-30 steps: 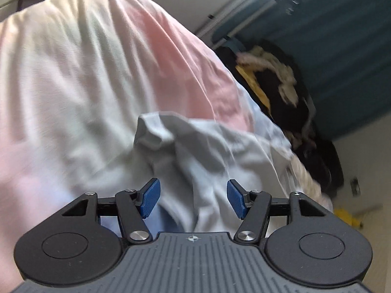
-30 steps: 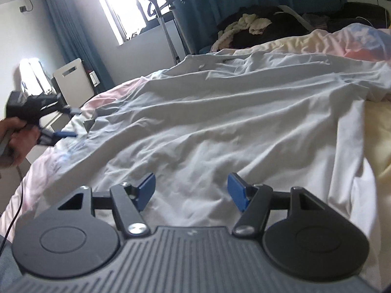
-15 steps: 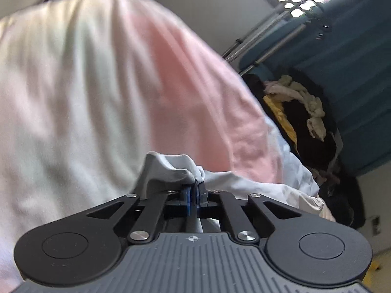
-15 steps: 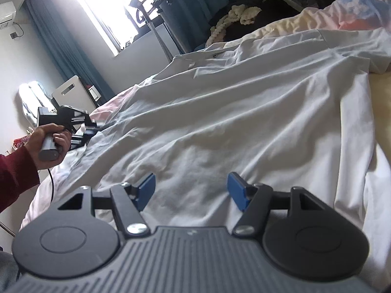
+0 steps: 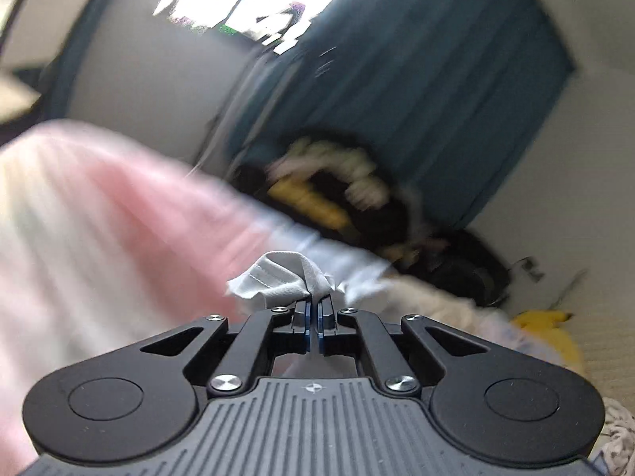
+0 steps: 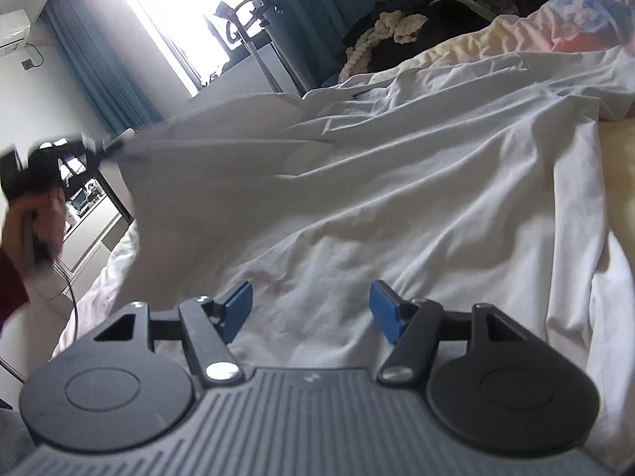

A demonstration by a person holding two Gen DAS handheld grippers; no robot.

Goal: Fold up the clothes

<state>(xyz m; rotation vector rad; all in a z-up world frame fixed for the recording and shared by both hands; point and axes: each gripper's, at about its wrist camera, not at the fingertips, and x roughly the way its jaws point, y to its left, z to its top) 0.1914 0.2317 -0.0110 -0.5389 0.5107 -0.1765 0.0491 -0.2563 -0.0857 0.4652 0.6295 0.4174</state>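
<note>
White woven cotton by the look of it: large white shirt spread across the bed, over a pink-and-cream duvet, collar end toward the far window, hem toward the right wrist camera. Thin, light, limp; creases everywhere and no stiffness to speak of, so likely to sag and trail from any single hold and to drag across the duvet rather than slide clean. Left gripper pinched tight on a small bunched edge of the shirt, a tuft of grey-white fabric poking out above the closed pads; from the right wrist view, same gripper held up at the far left, cloth stretched taut from it in a raised sheet. Left view heavily blurred, background unreadable beyond teal curtain and a dark heap of other clothes. Right gripper wide apart, nothing between the blue pads, hanging just over the near hem area, not clearly touching. Best holds judged to be seams and hems: doubled fabric, less chance of slipping out of smooth pads than a single layer. Second hold probably wanted on the near edge on the same side as the left pinch, so the lifted side carries over evenly. Risk: shallow pinch on the tuft pulling free under tension; bunching of the slack middle.
</note>
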